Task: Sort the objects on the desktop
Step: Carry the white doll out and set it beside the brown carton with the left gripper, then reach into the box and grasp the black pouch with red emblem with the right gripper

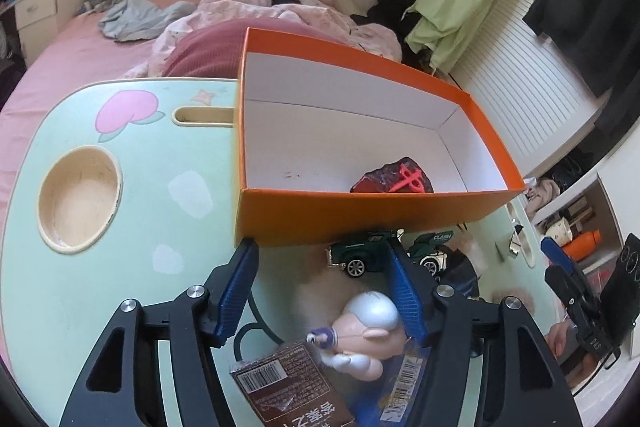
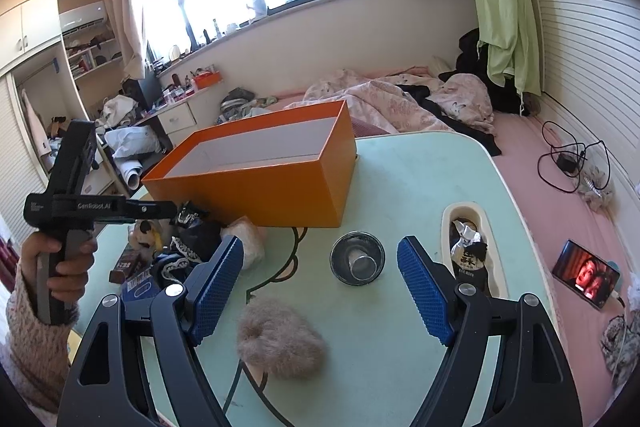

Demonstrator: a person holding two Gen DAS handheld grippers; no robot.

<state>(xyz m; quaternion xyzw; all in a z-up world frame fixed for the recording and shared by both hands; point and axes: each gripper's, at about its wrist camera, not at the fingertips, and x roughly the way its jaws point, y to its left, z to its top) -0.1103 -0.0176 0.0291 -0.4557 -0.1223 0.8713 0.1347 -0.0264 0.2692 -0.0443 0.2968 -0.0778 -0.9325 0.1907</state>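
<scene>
An orange box (image 1: 360, 215) with a white inside stands on the pale green table (image 1: 132, 211); a dark red toy (image 1: 394, 181) lies in it. My left gripper (image 1: 324, 267) is open over a white and pink figurine (image 1: 360, 331), a brown snack packet (image 1: 288, 387) and a green toy car (image 1: 356, 255) beside the box. My right gripper (image 2: 320, 267) is open and empty above a fluffy beige pompom (image 2: 280, 343), near a small glass cup (image 2: 357, 263). The box also shows in the right wrist view (image 2: 256, 183).
A round cup recess (image 1: 80, 199) and a slot (image 1: 200, 115) are in the table's left part. A side tray (image 2: 472, 223) holds a dark packet. A white toy car (image 1: 432, 259), black lace cloth (image 2: 188, 247) and a phone (image 2: 586, 273) on the pink bed lie nearby.
</scene>
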